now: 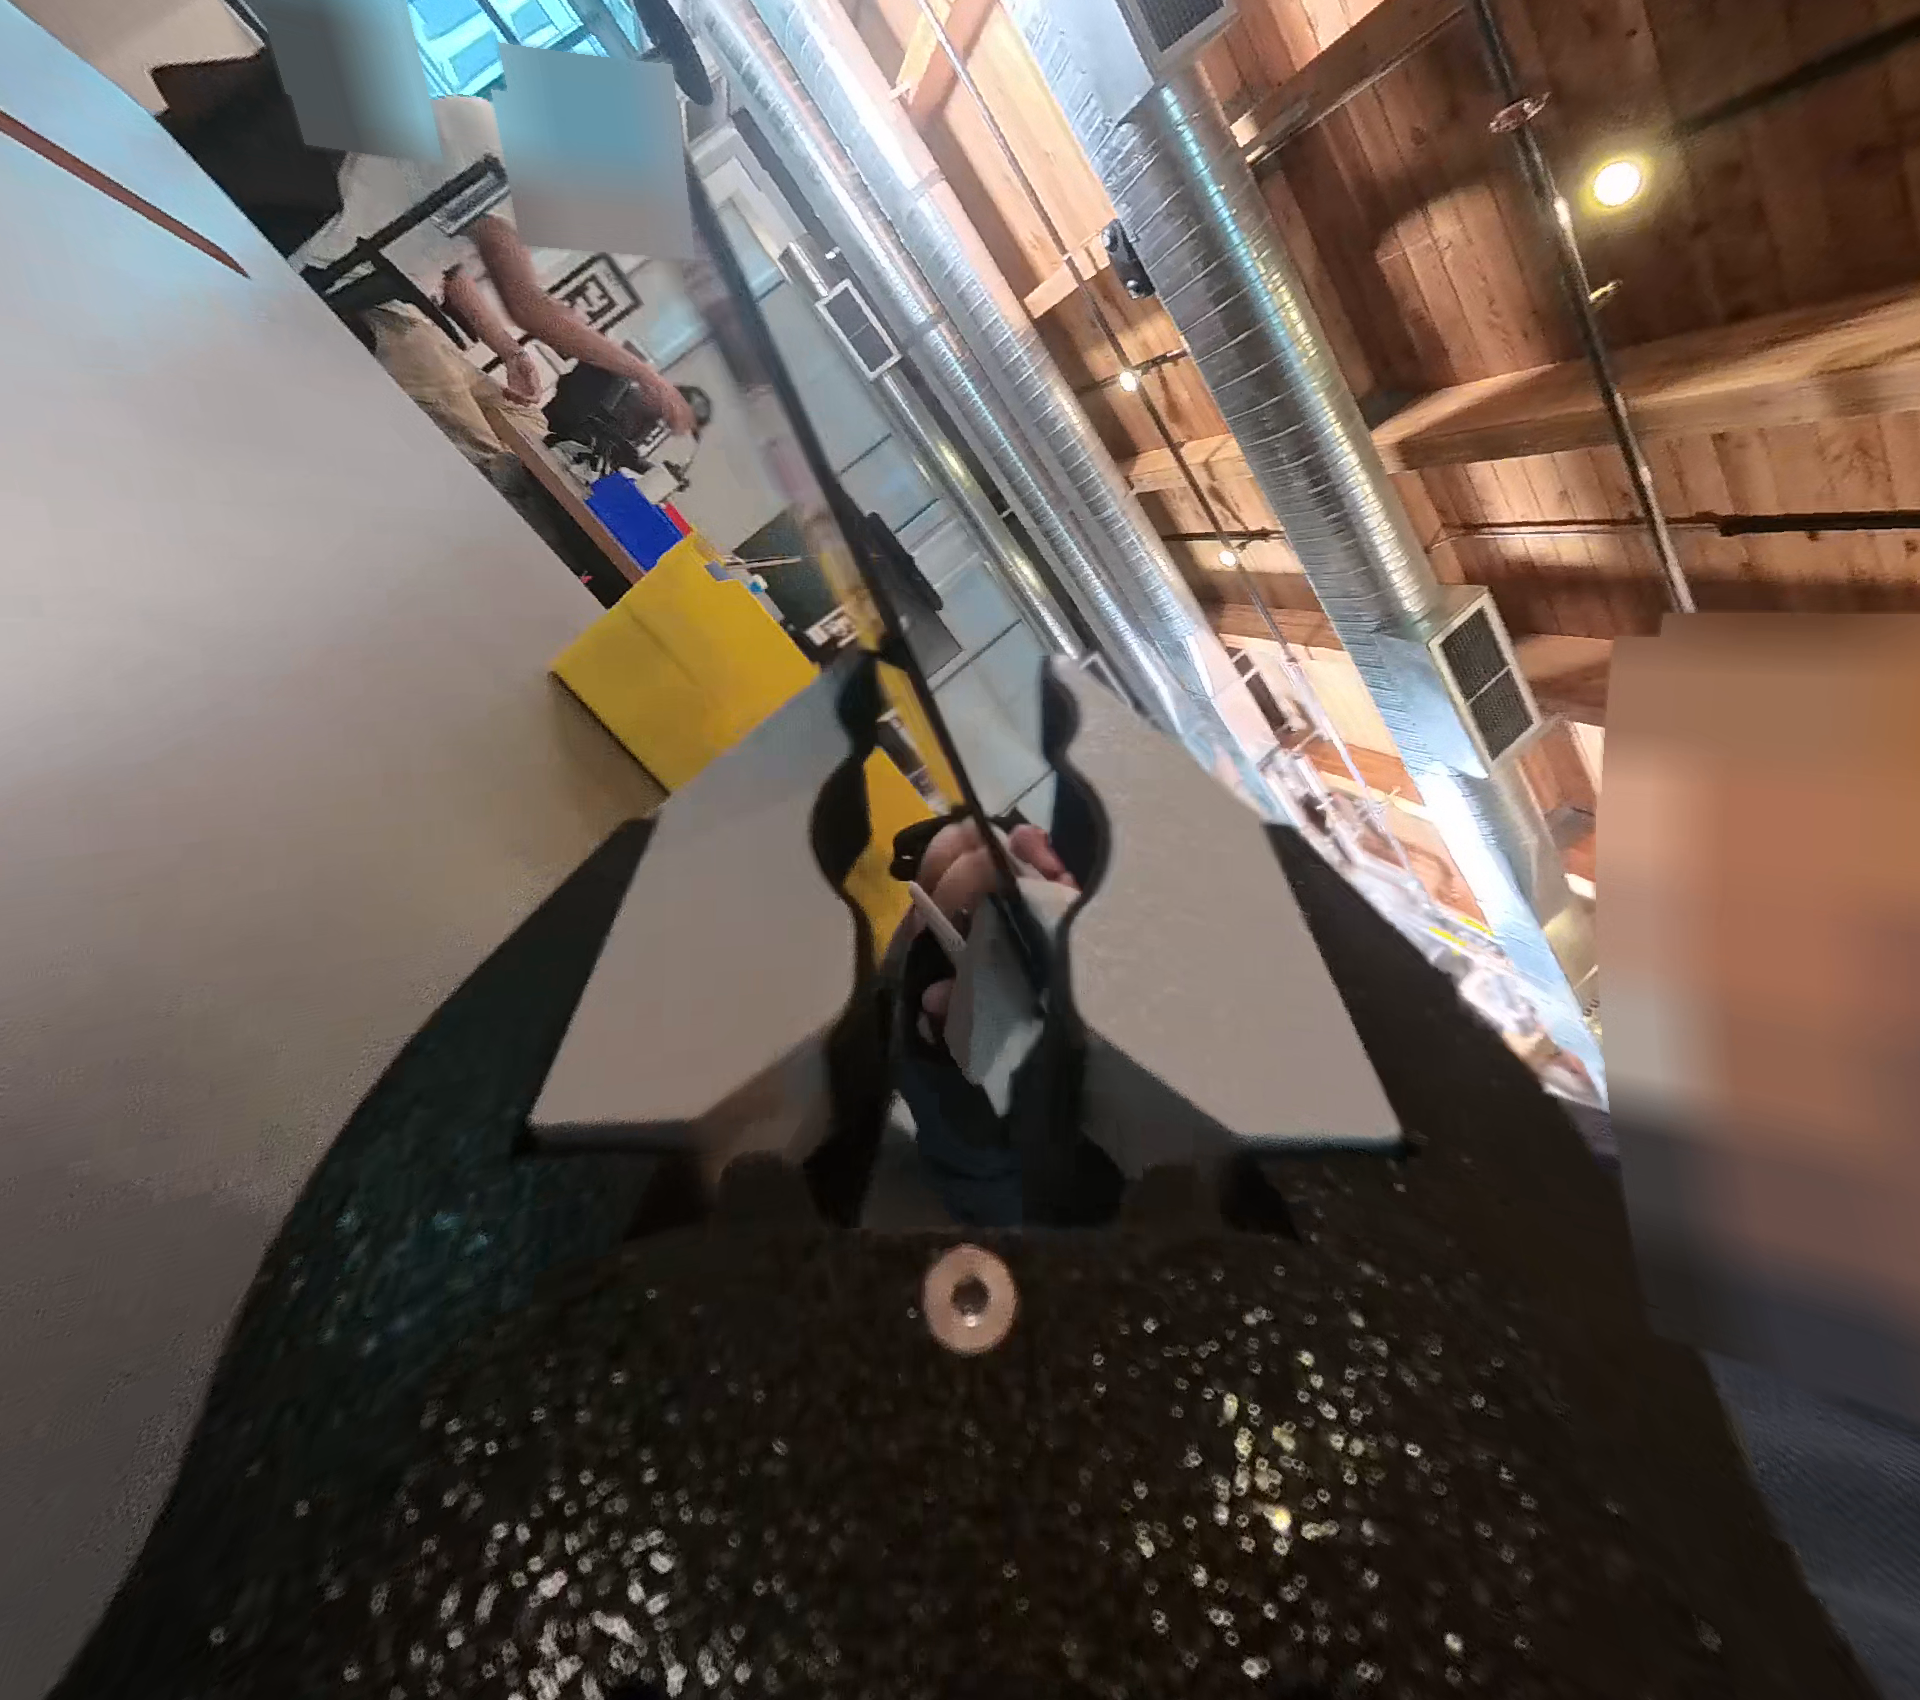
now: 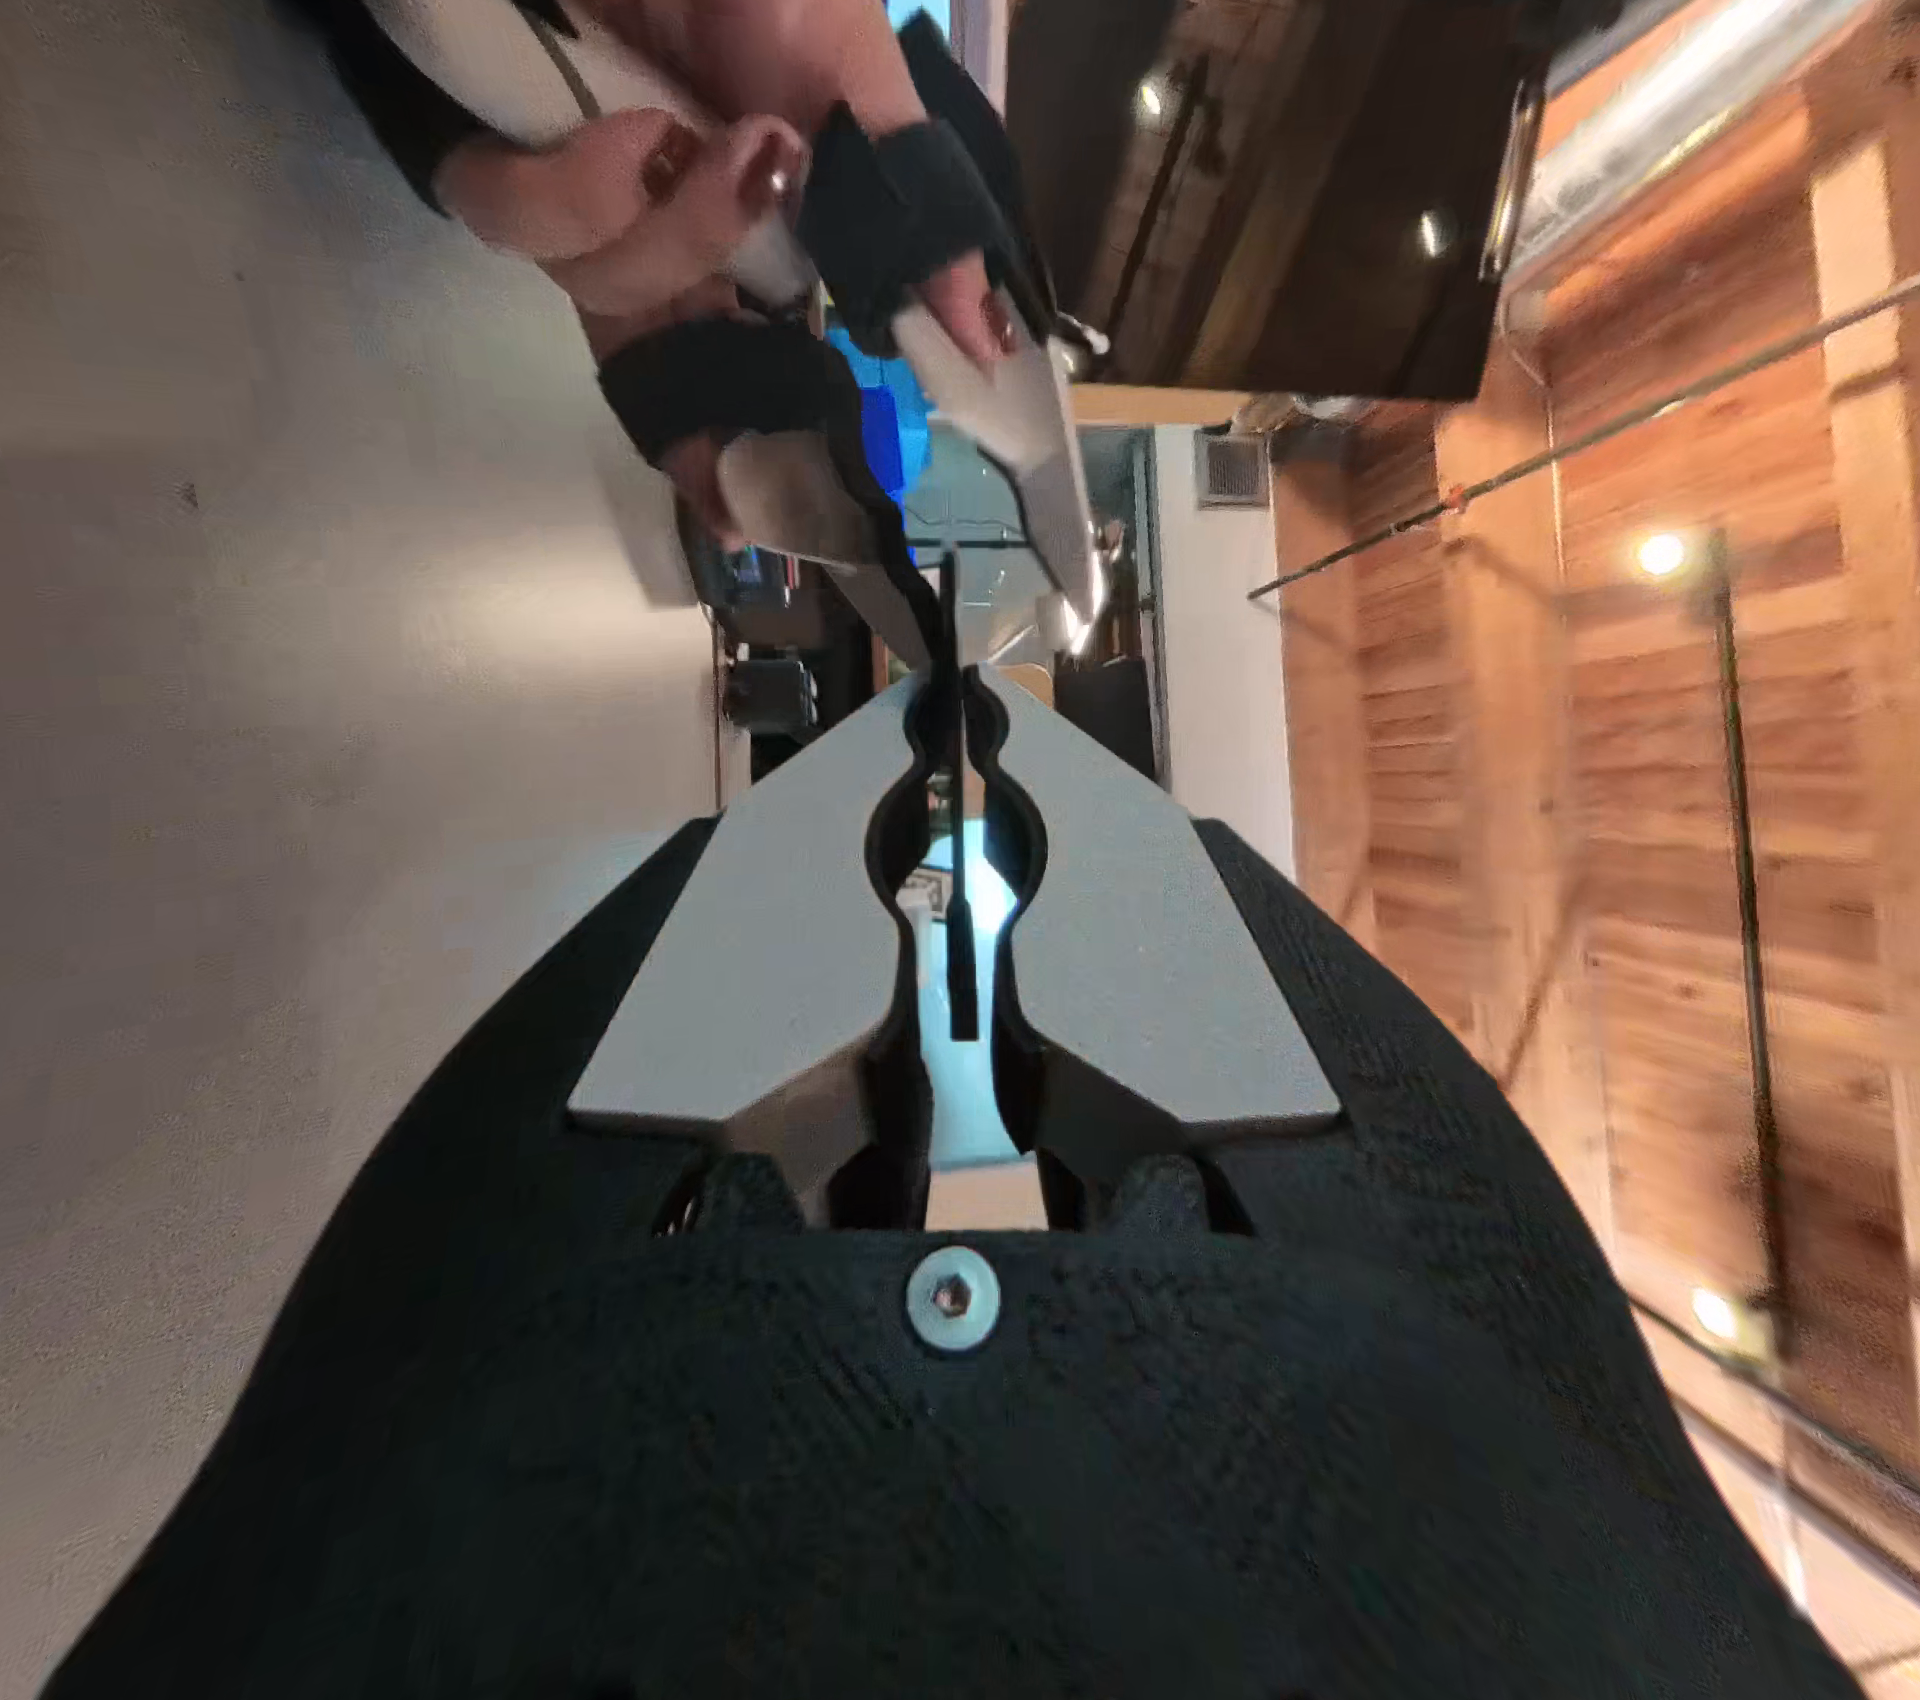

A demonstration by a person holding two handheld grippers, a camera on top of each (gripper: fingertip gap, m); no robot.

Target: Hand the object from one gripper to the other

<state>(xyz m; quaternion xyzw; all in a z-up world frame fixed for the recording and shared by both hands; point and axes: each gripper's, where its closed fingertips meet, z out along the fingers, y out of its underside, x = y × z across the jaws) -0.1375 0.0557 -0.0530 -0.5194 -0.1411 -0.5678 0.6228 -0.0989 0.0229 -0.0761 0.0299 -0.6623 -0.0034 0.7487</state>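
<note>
The thin flat black panel [image 2: 949, 611], seen edge-on as a dark line, sits in the right gripper [image 2: 951, 679], whose grey jaws are clenched on it at their tips in the middle of the right wrist view, the panel's lower end hanging in the gap between them. Above, in the upper centre of that view, the left gripper [image 2: 997, 590] reaches in with its grey jaws spread to either side of the panel's far end, worked by a hand [image 2: 717, 92] in black finger straps. In the left wrist view the same panel [image 1: 831, 424] runs as a long dark slab from the upper left down through the centre, passing between the left gripper's [image 1: 956, 694] released jaws; the gap on each side is plain. Behind it, left of centre, a yellow plastic bin [image 1: 675, 663] stands on a pale counter [image 1: 260, 611]
</note>
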